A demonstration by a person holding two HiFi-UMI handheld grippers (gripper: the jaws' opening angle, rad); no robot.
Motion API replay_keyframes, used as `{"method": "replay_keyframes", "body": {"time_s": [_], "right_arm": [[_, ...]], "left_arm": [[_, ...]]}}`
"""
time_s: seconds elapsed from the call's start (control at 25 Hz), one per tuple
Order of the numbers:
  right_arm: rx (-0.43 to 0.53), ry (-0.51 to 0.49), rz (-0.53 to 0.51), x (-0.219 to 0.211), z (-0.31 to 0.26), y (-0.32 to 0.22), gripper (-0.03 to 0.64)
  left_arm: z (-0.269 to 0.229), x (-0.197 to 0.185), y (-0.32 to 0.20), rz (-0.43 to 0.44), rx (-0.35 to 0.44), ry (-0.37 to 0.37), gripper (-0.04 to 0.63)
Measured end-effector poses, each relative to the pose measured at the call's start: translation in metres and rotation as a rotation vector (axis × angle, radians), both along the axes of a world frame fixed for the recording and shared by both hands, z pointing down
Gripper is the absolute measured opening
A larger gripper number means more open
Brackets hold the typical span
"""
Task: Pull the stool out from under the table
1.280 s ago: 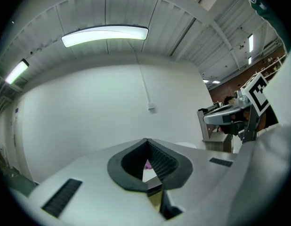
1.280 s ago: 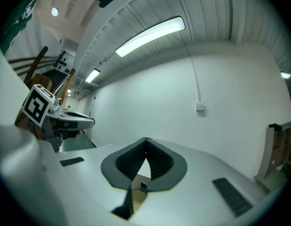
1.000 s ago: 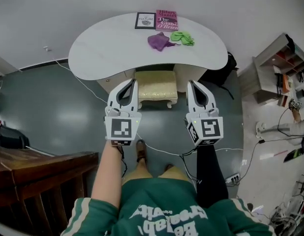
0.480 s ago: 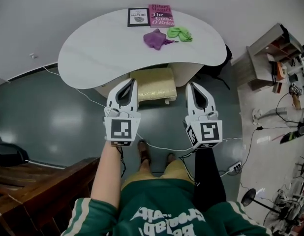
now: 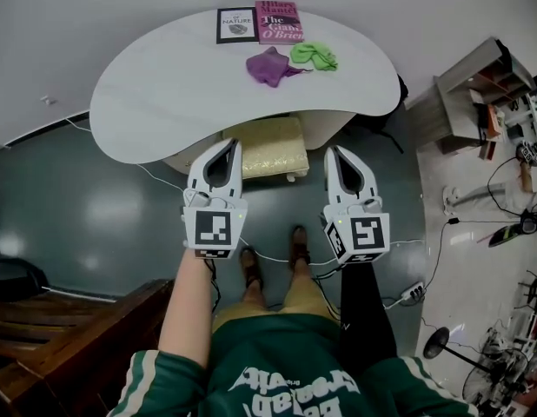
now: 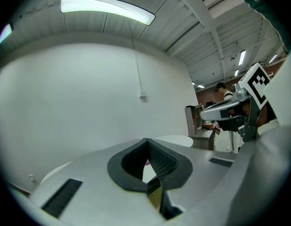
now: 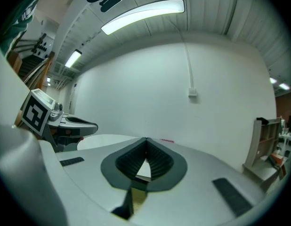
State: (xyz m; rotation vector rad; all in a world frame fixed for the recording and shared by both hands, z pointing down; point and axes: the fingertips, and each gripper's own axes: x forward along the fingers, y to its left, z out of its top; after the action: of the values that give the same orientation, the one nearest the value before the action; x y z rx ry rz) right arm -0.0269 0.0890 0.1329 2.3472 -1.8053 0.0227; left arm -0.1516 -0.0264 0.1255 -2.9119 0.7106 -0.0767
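Note:
A cream cushioned stool (image 5: 270, 147) stands tucked half under the white kidney-shaped table (image 5: 164, 85). My left gripper (image 5: 226, 143) hovers in front of the stool's left side, jaws shut and empty. My right gripper (image 5: 335, 151) hangs off the stool's right front corner, also shut with nothing in it. In the left gripper view the shut jaws (image 6: 148, 141) fill the lower frame, with the other gripper (image 6: 239, 109) at the right. The right gripper view shows its shut jaws (image 7: 146, 139) pointing over the tabletop (image 7: 108, 140) at a white wall.
On the table lie two books (image 5: 260, 23), a purple cloth (image 5: 268, 65) and a green cloth (image 5: 314, 56). A cable (image 5: 277, 259) crosses the grey floor by the person's feet. A wooden railing (image 5: 69, 320) stands at the left, shelving (image 5: 490, 94) and clutter at the right.
The view has shifted closer to the table and stool; the person's feet have stepped forward. Both grippers stay shut and level in front of the stool.

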Motion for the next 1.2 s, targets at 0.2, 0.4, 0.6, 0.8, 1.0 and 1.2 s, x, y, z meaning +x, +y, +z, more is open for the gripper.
{"method": "replay_keyframes", "body": {"time_s": [0.2, 0.4, 0.6, 0.8, 1.0, 1.2], "right_arm": [[-0.005, -0.009, -0.015, 0.021, 0.008, -0.016, 0.009], [-0.023, -0.031, -0.061, 0.052, 0.03, -0.039, 0.009], [-0.078, -0.065, -0.114, 0.074, 0.068, -0.062, 0.009], [-0.157, -0.098, -0.153, 0.09, 0.118, -0.069, 0.009], [-0.207, -0.141, -0.168, 0.105, 0.166, -0.081, 0.009], [-0.257, -0.134, -0.193, 0.11, 0.209, -0.091, 0.009]], "left_arm": [[0.011, 0.02, -0.011, -0.009, -0.008, -0.013, 0.014], [0.025, 0.046, -0.033, -0.037, -0.009, -0.037, 0.014], [0.058, 0.071, -0.049, -0.047, -0.042, -0.075, 0.014], [0.103, 0.087, -0.052, -0.046, -0.089, -0.114, 0.014], [0.152, 0.104, -0.054, -0.017, -0.097, -0.208, 0.014], [0.202, 0.118, -0.054, -0.017, -0.159, -0.255, 0.014]]}}
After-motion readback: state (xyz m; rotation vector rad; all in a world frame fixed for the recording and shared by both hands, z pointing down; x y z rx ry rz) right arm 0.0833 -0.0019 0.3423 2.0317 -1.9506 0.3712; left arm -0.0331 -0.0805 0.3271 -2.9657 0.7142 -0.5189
